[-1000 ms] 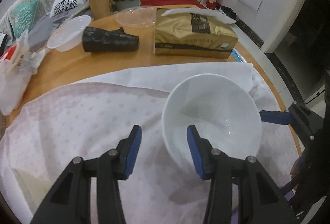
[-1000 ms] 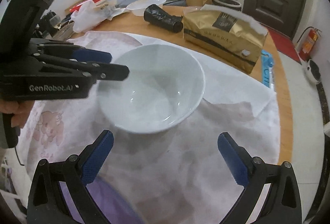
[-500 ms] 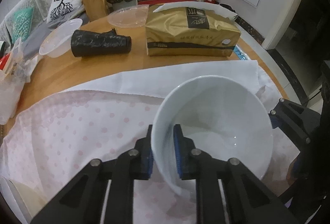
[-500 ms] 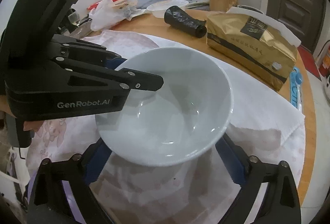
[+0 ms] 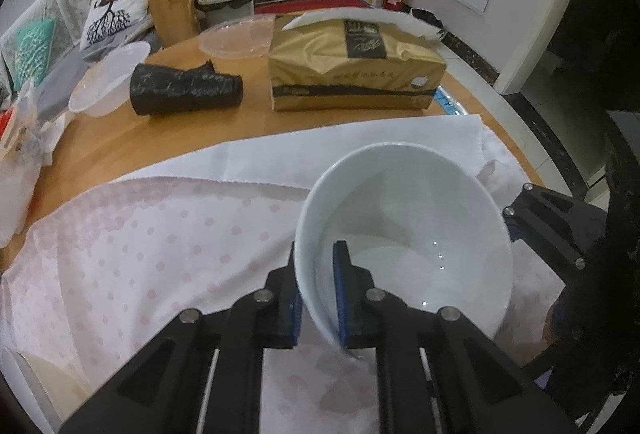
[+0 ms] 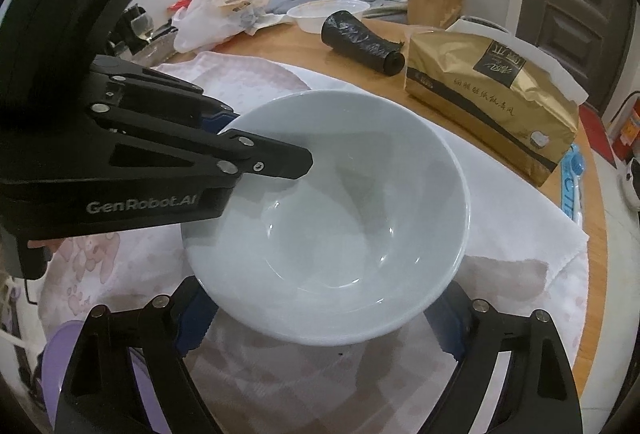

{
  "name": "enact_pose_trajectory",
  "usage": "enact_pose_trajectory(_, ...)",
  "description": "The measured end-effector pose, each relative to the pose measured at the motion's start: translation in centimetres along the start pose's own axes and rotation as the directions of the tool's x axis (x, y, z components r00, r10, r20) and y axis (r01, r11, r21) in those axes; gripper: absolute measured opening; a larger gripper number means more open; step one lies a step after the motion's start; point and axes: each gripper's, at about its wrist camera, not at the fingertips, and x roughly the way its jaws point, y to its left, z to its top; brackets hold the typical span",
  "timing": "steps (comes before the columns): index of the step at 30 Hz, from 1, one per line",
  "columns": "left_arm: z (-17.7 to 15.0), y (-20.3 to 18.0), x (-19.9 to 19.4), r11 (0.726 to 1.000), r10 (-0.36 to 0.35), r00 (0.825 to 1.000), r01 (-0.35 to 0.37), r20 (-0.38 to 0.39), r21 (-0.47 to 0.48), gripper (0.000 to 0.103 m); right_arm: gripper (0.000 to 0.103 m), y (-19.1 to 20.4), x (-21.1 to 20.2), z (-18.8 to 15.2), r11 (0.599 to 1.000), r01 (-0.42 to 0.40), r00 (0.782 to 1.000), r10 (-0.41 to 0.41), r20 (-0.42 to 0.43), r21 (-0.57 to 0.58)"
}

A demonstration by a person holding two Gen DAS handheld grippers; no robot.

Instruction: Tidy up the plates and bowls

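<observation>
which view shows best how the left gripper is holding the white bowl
The left wrist view: the left gripper is shut on the white bowl, one blue pad inside the rim and one outside. The right wrist view shows it only from the side, the pads mostly hidden, above the bowl's full basin.

The left tool (image 5: 316,298), open beside the white bowl (image 5: 404,238) a second ago, now clamps its rim; the right tool (image 6: 320,318) is closing around the bowl's base.

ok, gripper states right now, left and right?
Left gripper: shut on the white bowl rim.
Right gripper: jaws closing around the bowl's sides, contact unclear.
</observation>
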Motion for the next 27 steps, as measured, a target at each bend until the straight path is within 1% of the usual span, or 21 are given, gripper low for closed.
enact_pose_trajectory(5, -0.1, -0.5, -1.2, 0.999, 0.021, 1.0, -0.022, 0.018, 0.025, 0.011, 0.086, 0.4, -0.7, 0.1, 1.0, 0.011, 1.0, -0.011, 0.007, 0.001)
enact_pose_trajectory(13, -0.5, -0.5, -4.2, 0.999, 0.018, 0.999, -0.02, 0.05, 0.036, 0.011, 0.086, 2.2, -3.1, 0.6, 0.999, 0.032, 0.999, -0.032, 0.035, 0.002)
enact_pose_trajectory(20, -2.0, 0.2, -8.4, 0.998, 0.034, 0.996, -0.039, 0.087, 0.052, 0.012, 0.086, 5.6, -5.9, 1.2, 0.998, 0.058, 0.996, -0.056, 0.063, -0.021)
enact_pose_trajectory(27, -3.8, 1.8, -13.0, 0.997, 0.059, 0.989, -0.065, 0.136, 0.04, 0.012, 0.086, 10.0, -8.1, 2.8, 0.996, 0.073, 0.994, -0.068, 0.088, -0.048)
